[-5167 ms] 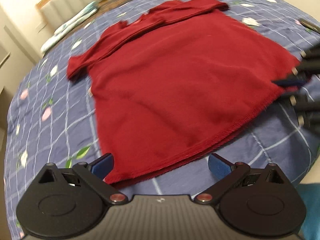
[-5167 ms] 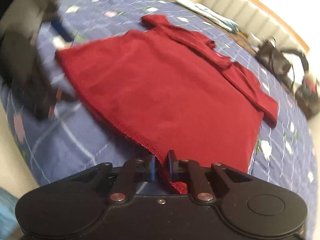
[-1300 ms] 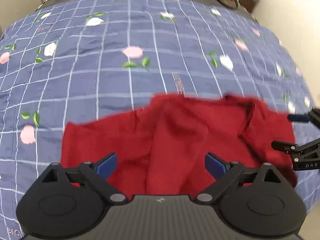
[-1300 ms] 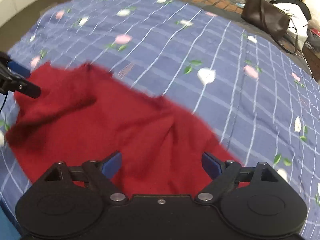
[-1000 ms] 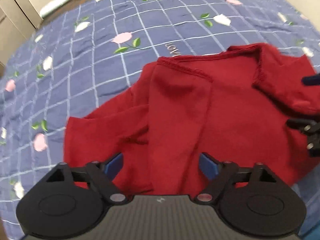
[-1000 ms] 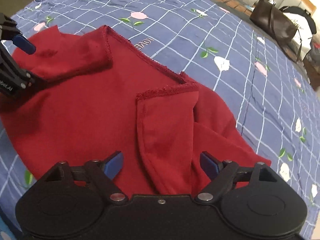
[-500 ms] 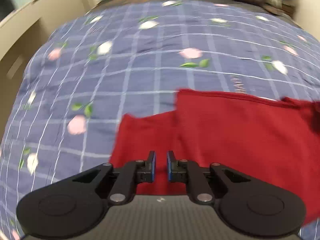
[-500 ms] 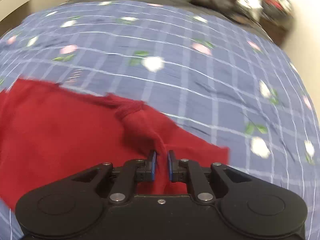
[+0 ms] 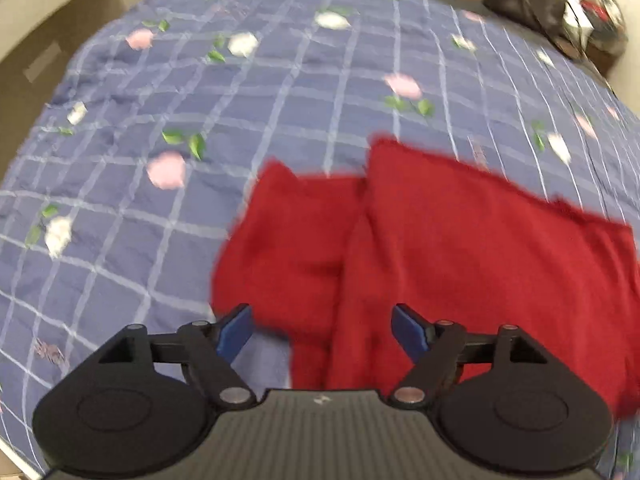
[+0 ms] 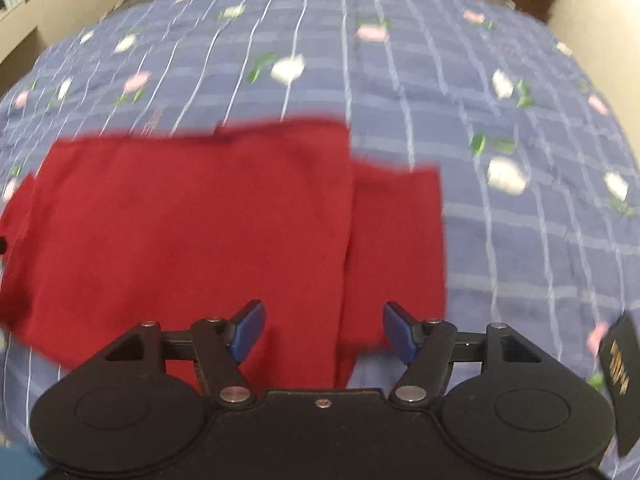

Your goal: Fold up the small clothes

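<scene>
Lying folded on the bedspread (image 9: 304, 92), red shirt (image 10: 192, 220) – both grippers' fingers spread apart, empty

We hold our left gripper (image 9: 322, 330) and our right gripper (image 10: 324, 330) out in front of us, both with their blue fingers spread wide apart and holding nothing.

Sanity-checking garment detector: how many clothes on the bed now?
1. One red shirt, folded on the blue quilt; it lies ahead of both open grippers, left and right. Others may sit out of frame.
</scene>
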`<state>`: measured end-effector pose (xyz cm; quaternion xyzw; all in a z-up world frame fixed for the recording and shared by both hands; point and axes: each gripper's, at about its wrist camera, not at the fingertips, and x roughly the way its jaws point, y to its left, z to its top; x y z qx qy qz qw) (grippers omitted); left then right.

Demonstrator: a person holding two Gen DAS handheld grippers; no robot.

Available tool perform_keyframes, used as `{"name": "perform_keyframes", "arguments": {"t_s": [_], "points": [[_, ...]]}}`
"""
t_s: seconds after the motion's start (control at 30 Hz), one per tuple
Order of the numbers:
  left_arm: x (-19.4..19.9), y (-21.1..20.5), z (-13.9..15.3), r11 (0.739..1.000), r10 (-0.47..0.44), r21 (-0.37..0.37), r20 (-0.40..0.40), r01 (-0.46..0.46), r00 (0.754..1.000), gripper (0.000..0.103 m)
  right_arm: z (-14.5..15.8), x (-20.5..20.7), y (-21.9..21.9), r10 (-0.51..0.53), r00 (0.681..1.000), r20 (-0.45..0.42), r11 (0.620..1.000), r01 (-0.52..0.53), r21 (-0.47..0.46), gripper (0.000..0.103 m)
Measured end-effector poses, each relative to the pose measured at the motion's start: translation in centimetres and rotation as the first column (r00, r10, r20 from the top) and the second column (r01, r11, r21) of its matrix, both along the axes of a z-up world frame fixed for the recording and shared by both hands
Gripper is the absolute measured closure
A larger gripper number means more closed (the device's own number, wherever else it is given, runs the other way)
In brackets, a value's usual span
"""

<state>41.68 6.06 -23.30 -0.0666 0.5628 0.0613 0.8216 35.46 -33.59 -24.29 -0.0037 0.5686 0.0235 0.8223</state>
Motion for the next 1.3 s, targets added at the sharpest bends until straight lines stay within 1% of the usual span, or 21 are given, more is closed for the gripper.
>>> {"name": "perform_keyframes", "arguments": {"t_s": [0.07, 0.1, 0.13, 0.23, 0.27, 0.3, 0.33, 0.37, 0.4, 0.43, 0.53, 0.63, 0.73, 0.83, 0.9, 1.07, 1.13, 1.17, 1.23, 1.27, 1.3], "points": [[-0.9, -0.3, -0.9, 1.000, -0.020, -0.009, -0.040, 0.020, 0.999, 0.028, -0.7, -1.6, 0.3, -0.004, 0.999, -0.042, 1.000, 0.004, 0.007, 0.036], [-1.4, -0.5, -1.4, 0.999, -0.028, -0.028, -0.067, 0.026, 0.997, 0.036, -1.0, -2.3, 0.3, -0.014, 0.998, -0.063, 1.000, 0.015, 0.013, 0.040], [-1.7, -0.7, -1.8, 0.998, -0.032, -0.049, -0.088, 0.027, 0.996, 0.047, -1.3, -2.9, 0.3, -0.025, 0.997, -0.079, 0.999, 0.027, 0.020, 0.042], [-3.0, -0.8, -2.9, 0.996, -0.031, -0.092, -0.143, 0.018, 0.989, 0.062, -1.7, -4.2, 0.1, -0.056, 0.992, -0.115, 0.996, 0.063, 0.057, 0.051], [-3.3, -0.8, -3.0, 0.995, -0.029, -0.097, -0.145, 0.015, 0.989, 0.064, -1.8, -4.3, 0.0, -0.058, 0.991, -0.117, 0.996, 0.066, 0.067, 0.056], [-3.6, -0.7, -3.1, 0.995, -0.031, -0.100, -0.146, 0.016, 0.989, 0.075, -1.8, -4.5, -0.1, -0.055, 0.992, -0.116, 0.995, 0.064, 0.077, 0.065], [-3.7, -0.7, -3.3, 0.995, -0.032, -0.099, -0.150, 0.017, 0.988, 0.093, -1.7, -4.5, -0.1, -0.048, 0.992, -0.116, 0.994, 0.058, 0.088, 0.071], [-3.8, -0.5, -3.3, 0.996, -0.029, -0.093, -0.156, 0.015, 0.987, 0.097, -1.6, -4.3, 0.1, -0.038, 0.992, -0.117, 0.994, 0.049, 0.093, 0.082], [-3.8, -0.2, -3.1, 0.996, -0.022, -0.093, -0.151, 0.008, 0.988, 0.098, -1.3, -4.1, 0.2, -0.026, 0.993, -0.116, 0.995, 0.037, 0.094, 0.095], [-3.8, 0.1, -2.7, 0.994, -0.016, -0.108, -0.144, 0.000, 0.989, 0.099, -0.9, -4.0, 0.4, -0.013, 0.994, -0.106, 0.996, 0.023, 0.091, 0.099], [-3.8, 0.9, -1.1, 0.991, -0.009, -0.134, -0.116, -0.006, 0.993, 0.100, 0.7, -3.8, -0.1, -0.006, 0.997, -0.073, 0.996, 0.013, 0.090, 0.099], [-3.8, 1.0, -0.1, 0.993, -0.023, -0.119, -0.112, 0.009, 0.993, 0.100, 1.0, -4.0, -0.7, -0.009, 0.997, -0.076, 0.998, 0.014, 0.059, 0.099], [-3.8, 0.5, -1.0, 0.996, -0.044, -0.083, -0.145, 0.032, 0.988, 0.100, -0.1, -4.3, -1.1, -0.018, 0.994, -0.104, 0.999, 0.022, 0.042, 0.100], [-3.6, 0.0, -2.1, 0.998, -0.048, -0.054, -0.182, 0.039, 0.982, 0.100, -0.6, -4.4, -0.5, -0.001, 0.993, -0.115, 1.000, 0.002, 0.010, 0.100], [-3.5, -0.2, -2.1, 0.998, -0.051, -0.038, -0.181, 0.044, 0.982, 0.100, -0.6, -4.6, -0.2, -0.004, 0.993, -0.116, 1.000, 0.004, -0.006, 0.099], [-4.0, 0.0, -1.3, 0.998, -0.044, -0.041, -0.158, 0.038, 0.987, 0.100, -0.4, -4.7, 0.1, -0.007, 0.994, -0.107, 1.000, 0.004, -0.026, 0.100], [-4.1, 0.0, -1.0, 0.998, -0.044, -0.040, -0.156, 0.039, 0.987, 0.098, -0.4, -4.7, 0.1, -0.013, 0.994, -0.106, 0.999, 0.010, -0.030, 0.098], [-4.2, -0.1, -0.9, 0.998, -0.045, -0.041, -0.153, 0.040, 0.987, 0.097, -0.3, -4.8, 0.1, -0.023, 0.994, -0.105, 0.999, 0.020, -0.029, 0.094], [-4.2, 0.0, -0.6, 0.998, -0.047, -0.054, -0.149, 0.039, 0.988, 0.088, 0.1, -5.0, 0.1, -0.053, 0.994, -0.097, 0.998, 0.050, -0.026, 0.084], [-4.2, 0.2, -0.4, 0.998, -0.045, -0.059, -0.145, 0.036, 0.988, 0.088, 0.4, -5.2, 0.0, -0.066, 0.994, -0.088, 0.998, 0.065, -0.020, 0.076], [-4.3, 0.4, -0.2, 0.998, -0.040, -0.058, -0.136, 0.032, 0.990, 0.081, 0.7, -5.4, 0.1, -0.076, 0.994, -0.079, 0.997, 0.075, -0.017, 0.068]]}}
